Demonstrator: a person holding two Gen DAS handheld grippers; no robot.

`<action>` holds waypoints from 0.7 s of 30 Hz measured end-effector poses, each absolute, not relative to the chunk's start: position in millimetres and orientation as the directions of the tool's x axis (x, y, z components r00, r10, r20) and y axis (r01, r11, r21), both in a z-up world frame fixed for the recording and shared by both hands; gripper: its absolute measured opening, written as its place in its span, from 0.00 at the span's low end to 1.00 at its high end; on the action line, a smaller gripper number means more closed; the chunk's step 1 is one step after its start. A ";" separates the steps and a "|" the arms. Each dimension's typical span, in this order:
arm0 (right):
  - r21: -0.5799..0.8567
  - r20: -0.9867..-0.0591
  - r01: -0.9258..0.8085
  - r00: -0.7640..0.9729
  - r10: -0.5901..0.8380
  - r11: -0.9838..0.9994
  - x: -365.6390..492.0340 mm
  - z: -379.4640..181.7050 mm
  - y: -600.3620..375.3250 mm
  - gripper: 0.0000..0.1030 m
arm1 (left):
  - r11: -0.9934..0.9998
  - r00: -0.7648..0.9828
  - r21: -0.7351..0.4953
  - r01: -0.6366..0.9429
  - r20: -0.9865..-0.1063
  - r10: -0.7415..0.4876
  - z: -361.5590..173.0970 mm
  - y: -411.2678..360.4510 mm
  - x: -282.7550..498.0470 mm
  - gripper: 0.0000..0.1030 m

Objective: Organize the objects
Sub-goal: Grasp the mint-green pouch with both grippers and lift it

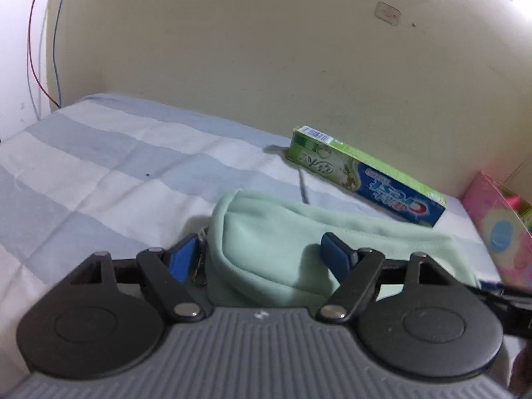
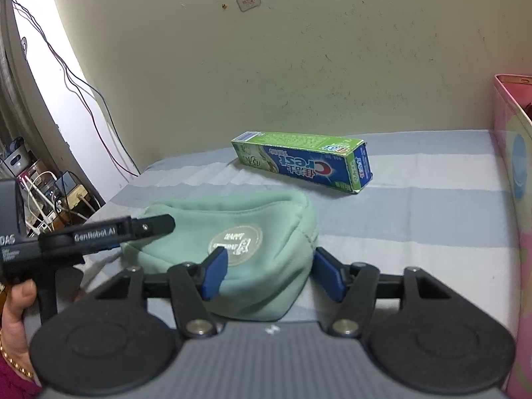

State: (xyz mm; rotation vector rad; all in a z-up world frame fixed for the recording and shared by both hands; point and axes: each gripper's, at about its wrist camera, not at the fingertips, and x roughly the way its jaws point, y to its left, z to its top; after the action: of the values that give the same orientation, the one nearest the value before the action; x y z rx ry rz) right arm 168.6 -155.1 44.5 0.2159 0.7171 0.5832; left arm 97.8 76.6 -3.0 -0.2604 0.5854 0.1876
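Two hand-held grippers work one soft mint-green pouch [image 2: 232, 249] from opposite ends. The right hand-held gripper [image 2: 269, 272] has its blue pads on either side of the pouch's near right end; the pads look to touch the fabric, but whether they pinch it cannot be told. The left hand-held gripper [image 1: 262, 256], also seen side-on in the right wrist view [image 2: 133, 229], stands partly open astride the pouch's other end, one pad by the zipper pull, one over the fabric; no firm grip is visible. Judgement: a limp pouch sags if taken at one end, hence both ends.

The pouch lies on the striped bed sheet [image 1: 99, 153]. Beyond it, near the wall [image 2: 299, 66], lies a toothpaste box [image 2: 306, 163], apart from the pouch. A pink box [image 2: 512, 199] stands at the right edge, probably the container for the items.
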 end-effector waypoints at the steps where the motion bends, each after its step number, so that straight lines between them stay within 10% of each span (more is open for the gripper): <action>1: 0.374 -0.557 -0.429 0.605 0.569 0.822 168.3 44.8 -154.3 0.58 | 0.951 0.818 -0.188 -0.245 -0.567 0.099 -3.3 76.8 97.1 0.77; 21: 0.313 -0.582 -0.448 0.606 0.542 0.837 99.9 52.9 -177.7 0.57 | 0.967 0.807 -0.107 -0.232 -0.576 0.130 -0.9 19.2 39.0 0.75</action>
State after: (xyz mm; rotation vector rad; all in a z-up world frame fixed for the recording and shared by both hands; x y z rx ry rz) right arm 99.9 -177.7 52.9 0.1398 0.7194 0.5745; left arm 39.0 19.2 -0.9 -0.1764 0.6020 0.1949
